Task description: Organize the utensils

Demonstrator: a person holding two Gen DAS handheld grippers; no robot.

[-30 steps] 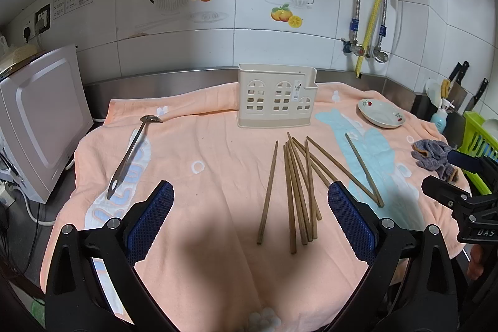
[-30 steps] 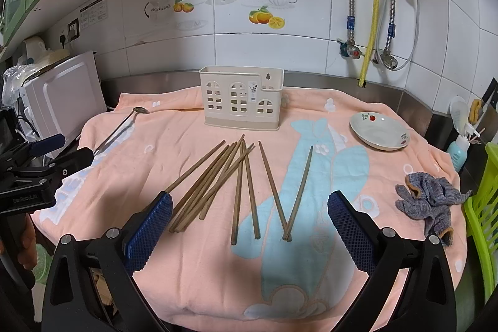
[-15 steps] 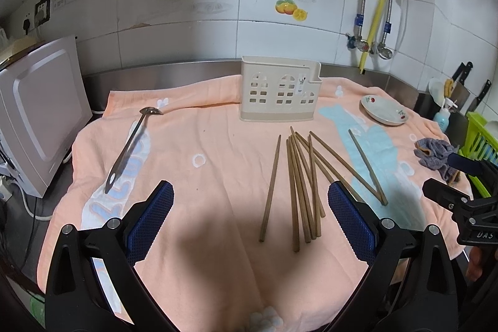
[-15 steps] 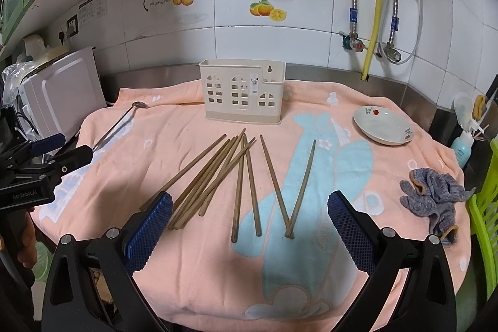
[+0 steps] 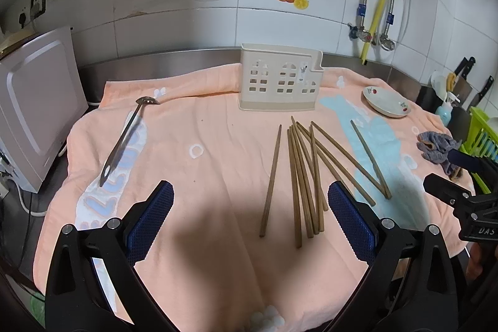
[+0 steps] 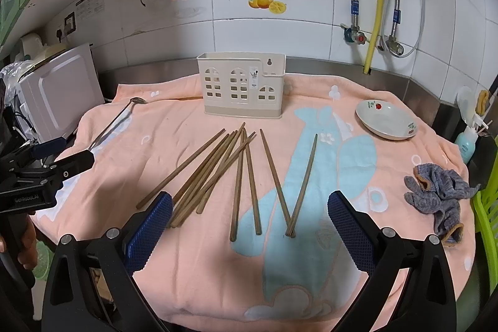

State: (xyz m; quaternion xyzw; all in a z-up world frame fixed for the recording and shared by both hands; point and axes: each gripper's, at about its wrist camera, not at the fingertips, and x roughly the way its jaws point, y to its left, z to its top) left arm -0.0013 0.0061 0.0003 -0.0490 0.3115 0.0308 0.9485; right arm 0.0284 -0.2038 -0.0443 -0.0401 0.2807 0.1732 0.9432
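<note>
Peach towel (image 5: 199,176) covered the kitchen counter, with wooden chopsticks (image 5: 298,176) scattered mid-cloth just near of the cream utensil holder (image 5: 280,83), a ladle (image 5: 124,139) off left, and both the left gripper (image 5: 250,221) and right gripper (image 6: 249,229) spread wide, holding nothing.

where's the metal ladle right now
The metal ladle lies on the left part of the peach towel, between the white appliance and the chopsticks.
</note>
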